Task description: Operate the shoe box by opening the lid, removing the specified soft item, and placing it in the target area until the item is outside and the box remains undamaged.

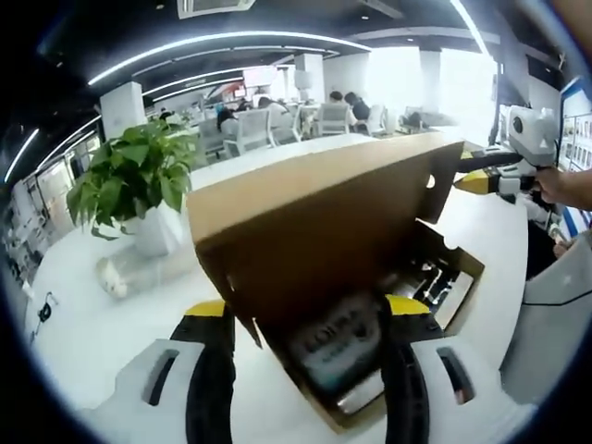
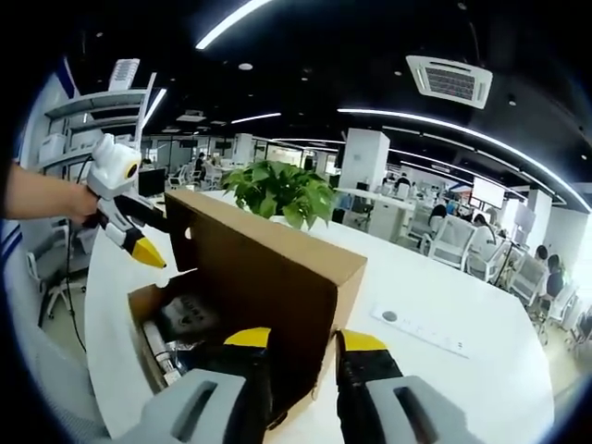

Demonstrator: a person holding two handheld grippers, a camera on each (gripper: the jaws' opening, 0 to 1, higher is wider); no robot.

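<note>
Left gripper view: close, low, facing box point(image 1: 324, 240) from one side. Right gripper view: close, facing it from the opposite side. Shared: box, plant point(image 2: 282, 194), white table point(image 2: 444, 305).

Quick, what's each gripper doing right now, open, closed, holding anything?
Left gripper: open, jaws wide on either side of the shoe box corner.
Right gripper: closed on the raised cardboard lid.

One shoe box point(image 1: 324, 231), one plant point(image 1: 134, 176)

Bright ceiling strip lights point(image 1: 231, 42), window glare (blown out), fisheye-bent edges
</note>
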